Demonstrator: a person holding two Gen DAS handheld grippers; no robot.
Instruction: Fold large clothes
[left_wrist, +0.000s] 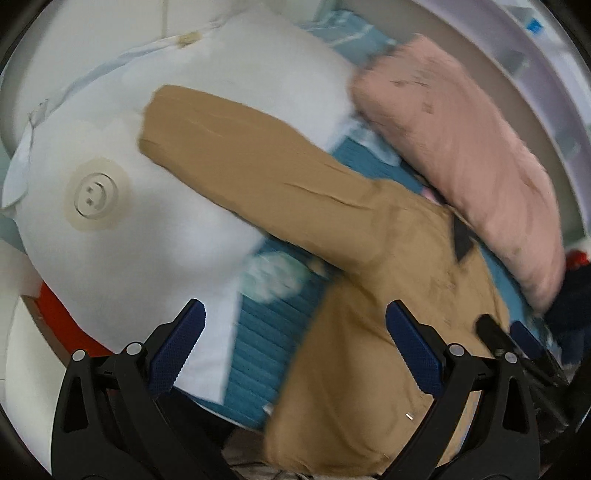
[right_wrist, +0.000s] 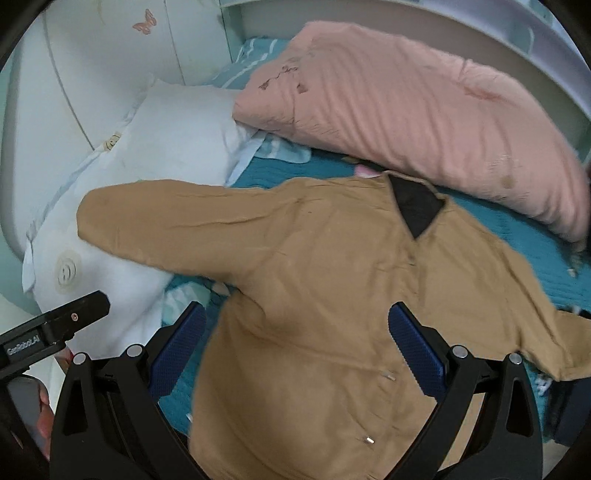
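Plainly, tan jacket lay spread on bed, sleeve stretched over white pillow; left gripper nearer it, both grippers' fingers released, right gripper above body.

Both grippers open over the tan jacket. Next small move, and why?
Probably bring the left gripper onto the outstretched tan sleeve to fold it inward. The tan cloth jacket lies spread on the teal quilted bedspread, that sleeve draped over the white smiley-button pillow. The right gripper hovers open above the jacket's body, holding nothing.
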